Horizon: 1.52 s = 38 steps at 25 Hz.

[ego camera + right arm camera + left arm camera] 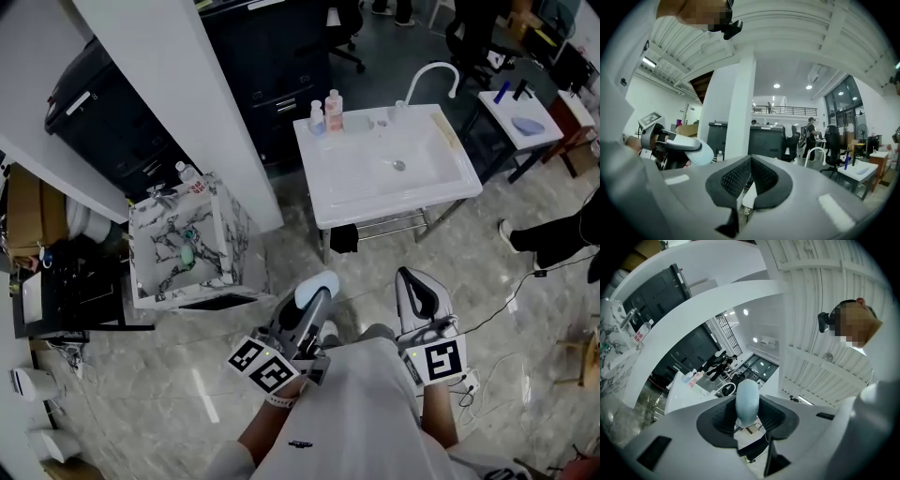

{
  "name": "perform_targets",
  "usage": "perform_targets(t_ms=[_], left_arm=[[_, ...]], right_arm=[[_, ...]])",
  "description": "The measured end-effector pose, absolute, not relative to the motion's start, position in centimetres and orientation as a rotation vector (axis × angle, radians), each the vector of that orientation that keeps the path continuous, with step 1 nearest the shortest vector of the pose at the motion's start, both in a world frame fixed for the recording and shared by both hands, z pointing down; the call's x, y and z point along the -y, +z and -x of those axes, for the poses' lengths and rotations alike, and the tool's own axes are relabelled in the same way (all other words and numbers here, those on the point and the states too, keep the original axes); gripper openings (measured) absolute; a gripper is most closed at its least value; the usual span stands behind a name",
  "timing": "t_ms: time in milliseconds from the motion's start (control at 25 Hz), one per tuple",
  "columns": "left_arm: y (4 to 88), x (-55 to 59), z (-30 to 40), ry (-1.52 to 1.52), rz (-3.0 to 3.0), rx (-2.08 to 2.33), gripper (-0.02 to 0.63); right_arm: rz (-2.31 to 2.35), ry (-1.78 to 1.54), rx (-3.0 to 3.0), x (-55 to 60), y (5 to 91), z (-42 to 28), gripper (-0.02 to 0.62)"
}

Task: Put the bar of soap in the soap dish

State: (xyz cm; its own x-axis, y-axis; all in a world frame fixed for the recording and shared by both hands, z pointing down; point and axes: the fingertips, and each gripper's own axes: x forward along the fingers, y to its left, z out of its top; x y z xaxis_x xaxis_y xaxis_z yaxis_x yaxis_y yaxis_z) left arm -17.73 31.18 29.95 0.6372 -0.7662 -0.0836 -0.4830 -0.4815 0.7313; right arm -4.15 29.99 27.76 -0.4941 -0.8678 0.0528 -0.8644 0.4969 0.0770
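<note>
Soap (747, 399) seemingly tight in left gripper (748, 416), plainest close-up

Bottles (326, 113) on sink (315, 171) rim, left of faucet (433, 73)

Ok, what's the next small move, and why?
Probably step closer to the white washbasin, with the left gripper clamped on the pale blue soap bar: the basin lies well ahead, and no soap dish is clear from here.
</note>
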Motion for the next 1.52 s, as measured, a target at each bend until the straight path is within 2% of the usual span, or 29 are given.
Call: perform_targets(t_ms=[680, 1520], left_arm=[[31.7, -25.7, 18.2, -0.501, -2.103, 0.978, 0.126], [30.5, -5.9, 14.3, -0.481, -2.100, 1.062, 0.126]], right_arm=[[-1.521, 0.030, 2.587, -24.3, 30.1, 4.4, -0.002], [-1.373, 0.040, 2.721, -2.6, 29.2, 2.9, -0.002]])
